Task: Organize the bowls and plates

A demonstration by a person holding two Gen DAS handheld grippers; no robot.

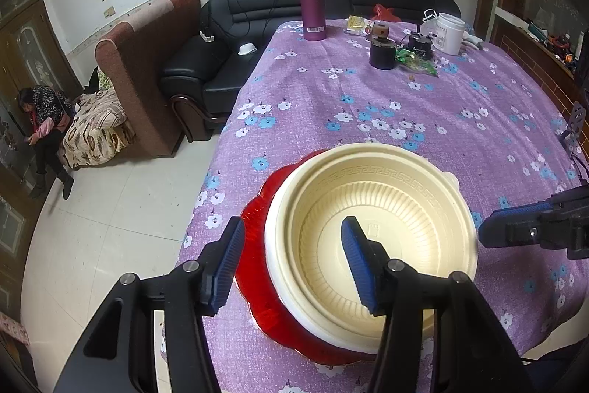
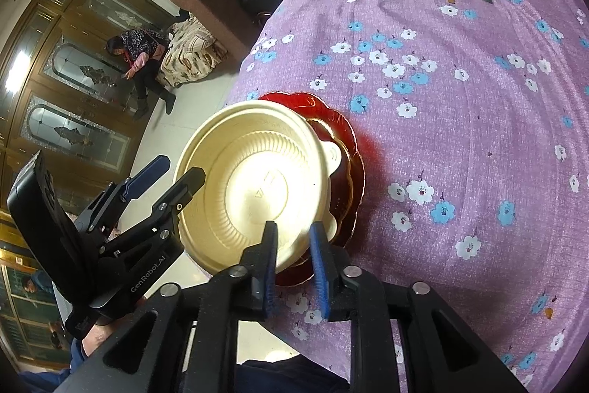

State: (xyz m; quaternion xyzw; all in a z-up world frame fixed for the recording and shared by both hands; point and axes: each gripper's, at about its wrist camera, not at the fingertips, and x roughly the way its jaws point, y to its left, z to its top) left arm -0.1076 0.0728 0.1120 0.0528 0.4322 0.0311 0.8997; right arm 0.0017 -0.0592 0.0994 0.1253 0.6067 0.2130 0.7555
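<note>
A cream plastic bowl (image 1: 371, 227) (image 2: 257, 179) sits on a red scalloped plate (image 1: 257, 267) (image 2: 331, 120) near the left edge of the table with the purple flowered cloth (image 1: 423, 98). My left gripper (image 1: 292, 221) straddles the bowl's near-left rim, one finger inside the bowl and one outside above the plate, with a wide gap and no pad touching. My right gripper (image 2: 294, 225) straddles the rim on the opposite side, its blue pads standing slightly off it. Each gripper also shows in the other's view: the right gripper (image 1: 489, 232) and the left gripper (image 2: 180, 172).
At the far end of the table stand a purple flask (image 1: 312, 2), a black cup (image 1: 383, 52), a small black motor (image 1: 419, 46), a white jar (image 1: 448, 32) and a green wrapper (image 1: 416, 61). The table edge drops to tiled floor on the left. Beyond are sofas and a seated person (image 1: 44, 120).
</note>
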